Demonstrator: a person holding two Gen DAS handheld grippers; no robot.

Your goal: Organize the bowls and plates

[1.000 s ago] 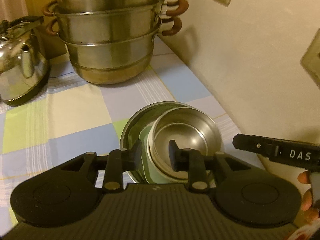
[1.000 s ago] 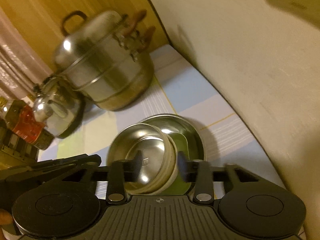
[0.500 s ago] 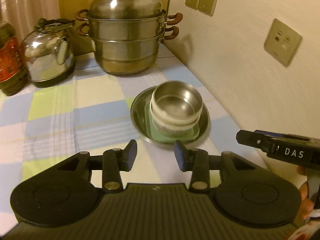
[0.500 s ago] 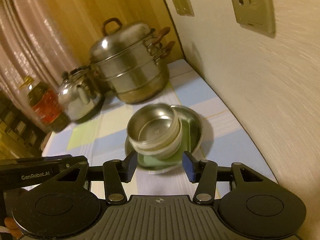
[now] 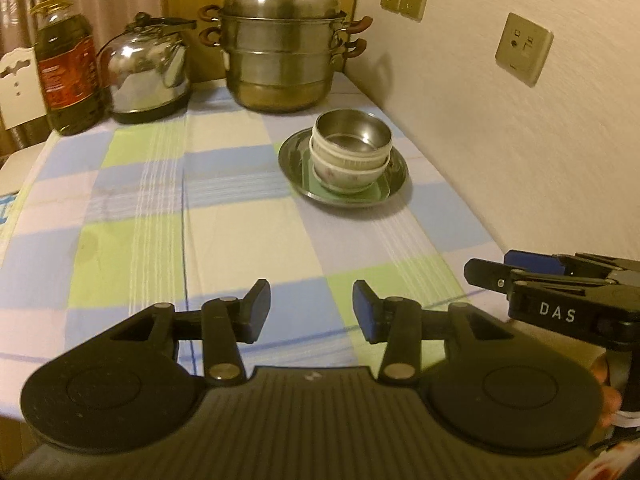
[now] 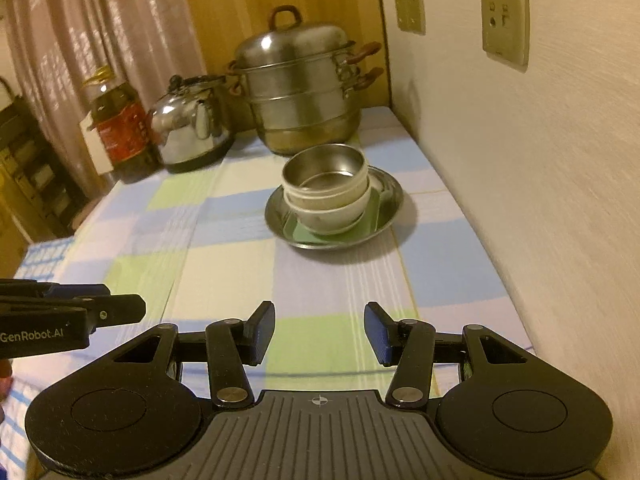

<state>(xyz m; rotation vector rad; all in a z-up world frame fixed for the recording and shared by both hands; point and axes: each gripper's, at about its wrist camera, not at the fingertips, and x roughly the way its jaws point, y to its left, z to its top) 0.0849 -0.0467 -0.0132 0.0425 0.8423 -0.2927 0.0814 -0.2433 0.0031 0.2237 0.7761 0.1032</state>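
Oil bottle (image 5: 68,68) far left, kettle (image 5: 146,74) beside it, then steamer pot (image 5: 282,46) at back by wall. Steel bowl (image 5: 352,132) nested atop two white bowls (image 5: 346,168), on green square plate (image 5: 340,196) in round steel plate (image 5: 396,180). Left gripper (image 5: 310,312) jaws just been opening, spread, nothing between. Right gripper (image 6: 318,336) spread, empty, well short of stack.

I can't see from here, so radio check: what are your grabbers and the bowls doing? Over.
Left gripper open, empty, jaws just opening. Right gripper open, empty. Bowls stacked on green plate in steel dish. Nothing in the way.
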